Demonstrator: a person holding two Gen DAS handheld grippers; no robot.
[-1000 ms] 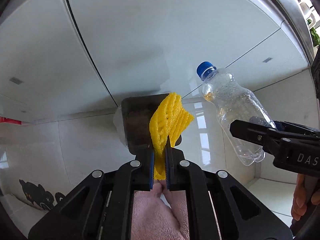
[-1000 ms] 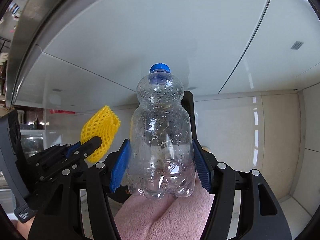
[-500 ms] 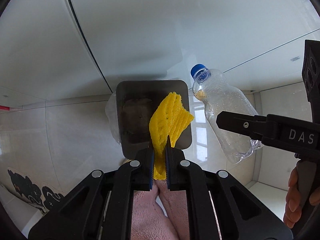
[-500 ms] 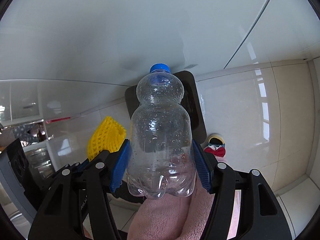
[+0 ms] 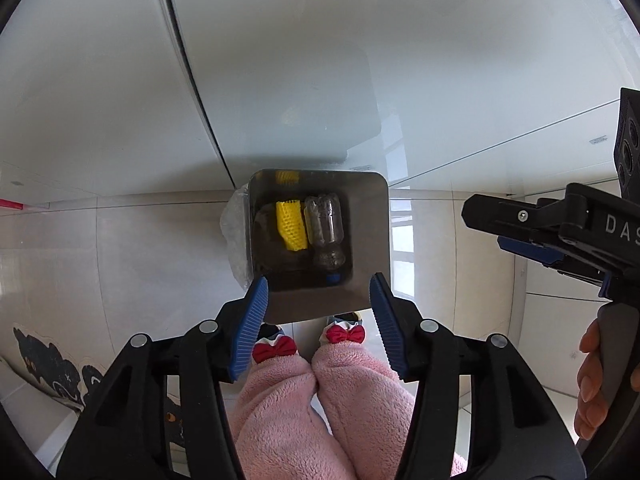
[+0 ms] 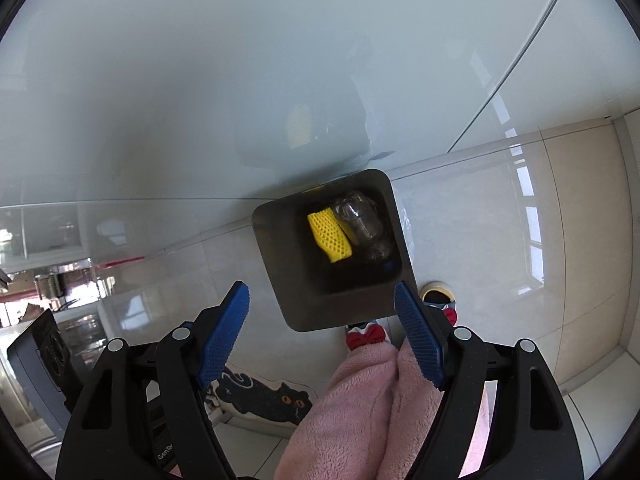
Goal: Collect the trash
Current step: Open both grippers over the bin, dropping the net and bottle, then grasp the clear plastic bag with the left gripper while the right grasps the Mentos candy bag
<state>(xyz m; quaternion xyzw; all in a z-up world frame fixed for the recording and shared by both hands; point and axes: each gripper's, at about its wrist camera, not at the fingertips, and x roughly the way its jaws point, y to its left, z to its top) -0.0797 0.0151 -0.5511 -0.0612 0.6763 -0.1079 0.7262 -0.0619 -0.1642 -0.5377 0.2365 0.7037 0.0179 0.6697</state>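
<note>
A square metal trash bin [image 5: 372,236] stands on the floor against a white cabinet; it also shows in the right wrist view [image 6: 280,264]. Inside it lie a yellow foam net [image 5: 291,225] and a clear plastic bottle [image 5: 325,229] with a blue cap, side by side. The net [image 6: 330,236] and the bottle [image 6: 362,222] show there in the right wrist view too. My left gripper [image 5: 318,322] is open and empty above the bin's near rim. My right gripper [image 6: 322,330] is open and empty above the bin; it appears at the right of the left wrist view [image 5: 552,236].
White glossy cabinet doors [image 5: 280,60] rise behind the bin. The floor is pale tile [image 5: 120,264]. The person's pink fleece legs [image 5: 320,408] and slippers with red bows [image 5: 280,350] stand just before the bin. A black cat floor mat [image 6: 272,398] lies to the left.
Both grippers tilted down over the bin and opened. The yellow net left the left gripper and the bottle left the right gripper; both now lie in the bin.
</note>
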